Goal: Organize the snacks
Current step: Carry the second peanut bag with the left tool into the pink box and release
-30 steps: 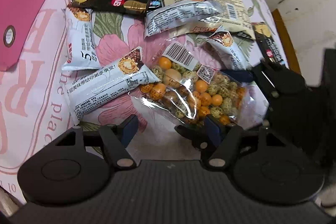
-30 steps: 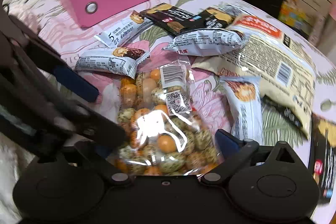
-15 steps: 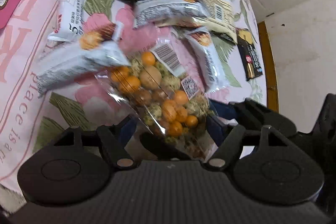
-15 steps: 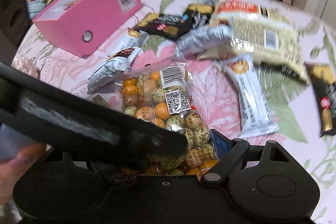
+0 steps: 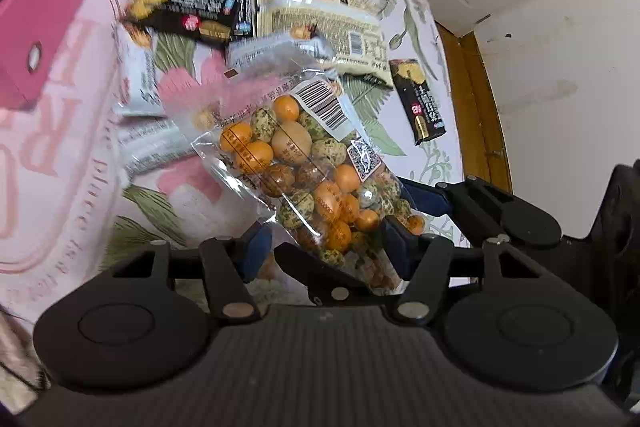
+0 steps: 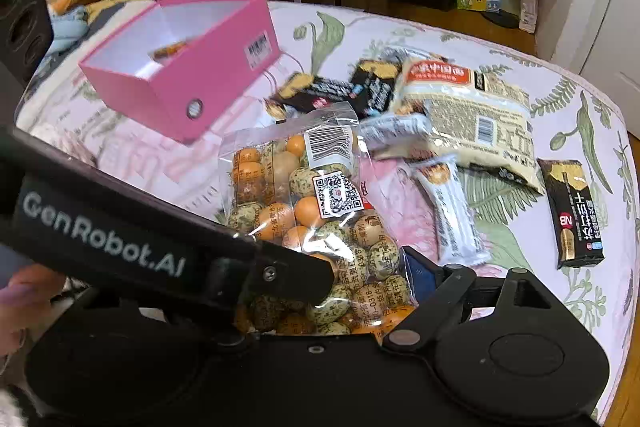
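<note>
A clear bag of orange and speckled snack balls (image 5: 308, 163) (image 6: 316, 223) hangs in the air above the table. Both grippers hold its lower end. My left gripper (image 5: 324, 251) has its blue pads on either side of the bag's bottom. My right gripper (image 6: 332, 291) is closed on the same end; its left finger is hidden behind the left gripper's arm (image 6: 120, 239). An open pink box (image 6: 180, 59) stands at the table's far left, with one snack inside.
Snack packets lie on the floral tablecloth (image 6: 580, 115): a large beige bag (image 6: 468, 107), black bars (image 6: 340, 87), one black bar apart at the right (image 6: 576, 215), white packets (image 6: 448, 211). The table's right edge (image 5: 472, 87) is close. A suitcase and bags stand beyond.
The bag of snack balls has been lifted off the table by both grippers and now hangs higher. The pink box's open inside has come into the right wrist view.
</note>
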Tool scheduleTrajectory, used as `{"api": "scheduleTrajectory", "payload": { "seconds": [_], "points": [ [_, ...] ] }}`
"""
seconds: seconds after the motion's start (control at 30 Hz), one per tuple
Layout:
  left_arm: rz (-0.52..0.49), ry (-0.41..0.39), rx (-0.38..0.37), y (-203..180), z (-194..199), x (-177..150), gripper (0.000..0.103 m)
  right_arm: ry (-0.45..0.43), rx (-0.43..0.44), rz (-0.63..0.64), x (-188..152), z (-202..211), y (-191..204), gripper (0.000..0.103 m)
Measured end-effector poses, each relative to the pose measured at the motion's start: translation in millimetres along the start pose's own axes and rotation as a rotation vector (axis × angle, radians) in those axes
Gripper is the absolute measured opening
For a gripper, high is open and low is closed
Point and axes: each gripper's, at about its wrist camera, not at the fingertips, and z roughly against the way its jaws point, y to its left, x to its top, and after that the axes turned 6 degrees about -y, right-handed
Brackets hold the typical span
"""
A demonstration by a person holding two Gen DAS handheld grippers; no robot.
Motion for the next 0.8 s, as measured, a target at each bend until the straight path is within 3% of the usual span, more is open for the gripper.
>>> {"api": "scheduleTrajectory", "payload": {
  "seconds": [0.27,0.5,0.63,0.8],
  "points": [
    [-0.018,-0.056,0.006,24,56,22,0.059,-0.025,0.068,0.012,41,6,38,0.09],
    [0.039,-0.182,0.063,72,120,48,0.059,-0.072,0.135,0.118,98,-14,94,0.09],
    [0.072,-0.259,0.125,104,147,73,0.059,-0.106,0.19,0.169,140,-43,124,0.09],
    [0.114,-0.311,0.173,155,151,120,0.058,-0.113,0.226,0.178,189,-91,145,0.09]
  ]
}}
